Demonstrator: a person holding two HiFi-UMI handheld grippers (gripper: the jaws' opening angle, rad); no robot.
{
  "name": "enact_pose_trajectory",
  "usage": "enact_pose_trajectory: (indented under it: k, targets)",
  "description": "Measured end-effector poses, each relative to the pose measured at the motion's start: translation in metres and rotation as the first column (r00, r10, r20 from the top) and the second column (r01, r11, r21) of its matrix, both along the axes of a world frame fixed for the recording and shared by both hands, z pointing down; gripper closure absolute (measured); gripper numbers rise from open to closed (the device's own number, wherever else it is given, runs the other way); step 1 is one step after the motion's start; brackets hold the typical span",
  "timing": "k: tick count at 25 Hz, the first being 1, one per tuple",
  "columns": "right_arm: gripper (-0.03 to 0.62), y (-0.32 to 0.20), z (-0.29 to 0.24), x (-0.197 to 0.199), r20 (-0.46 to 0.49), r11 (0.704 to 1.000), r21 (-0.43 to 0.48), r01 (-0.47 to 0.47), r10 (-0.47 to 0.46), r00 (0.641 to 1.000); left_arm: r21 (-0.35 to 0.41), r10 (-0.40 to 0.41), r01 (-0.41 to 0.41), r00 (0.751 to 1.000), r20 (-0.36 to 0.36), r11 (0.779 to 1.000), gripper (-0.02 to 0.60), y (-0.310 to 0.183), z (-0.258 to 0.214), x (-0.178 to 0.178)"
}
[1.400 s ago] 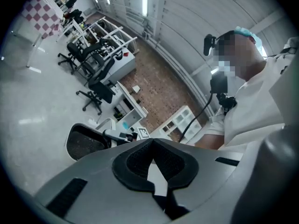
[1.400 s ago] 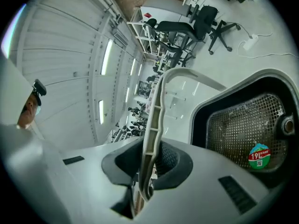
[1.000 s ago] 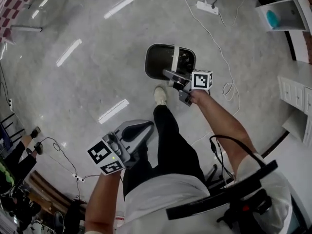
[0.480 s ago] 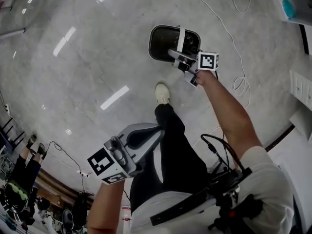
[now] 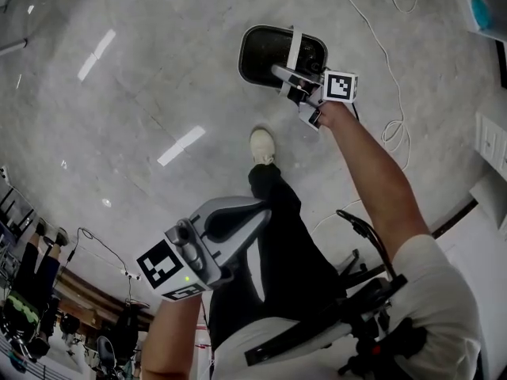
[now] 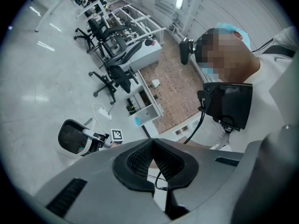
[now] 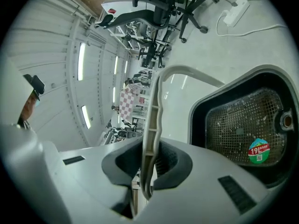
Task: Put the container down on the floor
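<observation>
The container (image 5: 269, 54) is a black bin with a mesh inside and a white hoop handle (image 5: 291, 54). It hangs low over the grey floor, ahead of the person's shoe (image 5: 262, 146); I cannot tell whether it touches the floor. My right gripper (image 5: 295, 81) is shut on the handle at the end of a stretched arm. In the right gripper view the handle (image 7: 153, 106) runs upright between the pads (image 7: 170, 164), with the container (image 7: 243, 125) to the right. My left gripper (image 5: 230, 218) is held by the person's thigh, shut and empty. The left gripper view shows the container (image 6: 72, 136) far off.
A white cable (image 5: 392, 133) loops on the floor right of the container. A shelf holding a teal object (image 5: 482, 10) and white cabinets (image 5: 491, 141) stand along the right side. Office chairs (image 6: 112, 73) stand further off in the left gripper view.
The right arm has stretched forward, carrying the container away from the body and up in the head view. The left gripper has stayed by the thigh.
</observation>
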State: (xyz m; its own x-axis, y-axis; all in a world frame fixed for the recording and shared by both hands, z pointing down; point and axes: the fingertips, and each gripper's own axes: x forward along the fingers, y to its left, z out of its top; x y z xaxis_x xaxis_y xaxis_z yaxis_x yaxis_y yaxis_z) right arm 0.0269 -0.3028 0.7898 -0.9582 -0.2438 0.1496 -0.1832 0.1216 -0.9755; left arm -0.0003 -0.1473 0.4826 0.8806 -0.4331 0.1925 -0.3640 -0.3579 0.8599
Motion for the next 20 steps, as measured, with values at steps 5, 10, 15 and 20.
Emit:
enact_pose_trajectory:
  k: [5, 10, 15, 20]
  targets:
    - [0.556, 0.001, -0.006, -0.004, 0.034, 1.000, 0.015, -0.005, 0.005, 0.999, -0.008, 0.004, -0.004, 1.000, -0.002, 1.000, 0.572, 0.003, 0.002, 0.004]
    - [0.555, 0.000, -0.005, -0.002, 0.034, 1.000, 0.020, -0.007, 0.007, 0.999, -0.011, 0.013, -0.013, 1.000, -0.004, 1.000, 0.571, 0.002, 0.003, 0.003]
    - [0.555, 0.002, -0.001, -0.001, 0.007, 0.999, 0.038, 0.000, 0.000, 1.000, -0.011, 0.014, -0.015, 1.000, -0.007, 1.000, 0.572, 0.001, 0.004, 0.001]
    - [0.530, -0.002, 0.004, 0.003, -0.027, 0.999, 0.049, 0.002, -0.001, 1.000, -0.010, 0.018, -0.018, 1.000, -0.010, 1.000, 0.571, 0.003, 0.004, 0.002]
